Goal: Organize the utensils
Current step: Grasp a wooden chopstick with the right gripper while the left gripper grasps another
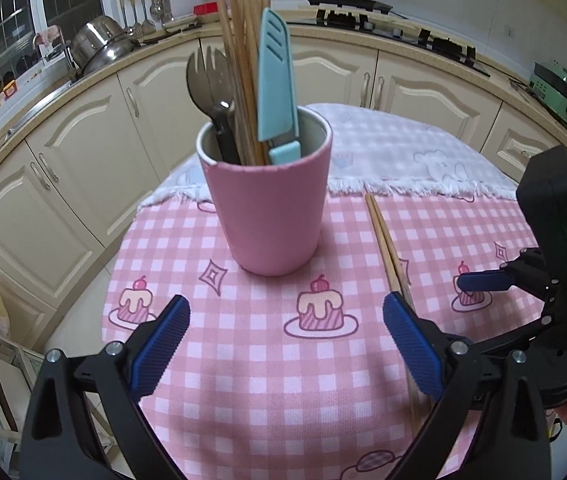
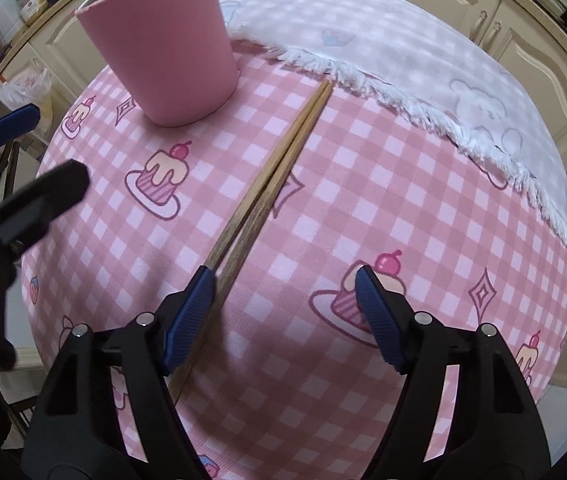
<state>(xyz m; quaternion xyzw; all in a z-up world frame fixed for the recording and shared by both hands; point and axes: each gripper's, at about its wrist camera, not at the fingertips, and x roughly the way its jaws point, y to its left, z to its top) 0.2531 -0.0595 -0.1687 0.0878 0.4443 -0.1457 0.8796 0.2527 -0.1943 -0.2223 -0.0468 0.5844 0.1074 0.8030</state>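
A pink cup (image 1: 271, 208) stands on the pink checked tablecloth (image 1: 251, 360). It holds a light-blue sheathed knife (image 1: 277, 84), several wooden chopsticks (image 1: 243, 60), a fork and a spoon (image 1: 203, 80). A pair of wooden chopsticks (image 2: 279, 172) lies flat on the cloth to the cup's right; it also shows in the left wrist view (image 1: 387, 252). My left gripper (image 1: 285, 316) is open and empty in front of the cup. My right gripper (image 2: 285, 280) is open over the pair's near end, its left pad (image 2: 193, 312) against the sticks. The cup also shows in the right wrist view (image 2: 167, 52).
A pale checked towel with a white fringe (image 2: 403, 60) covers the table's far part. Cream kitchen cabinets (image 1: 63, 168) and a counter with steel pots (image 1: 99, 44) curve behind the table. The right gripper's body (image 1: 555, 272) stands at the right.
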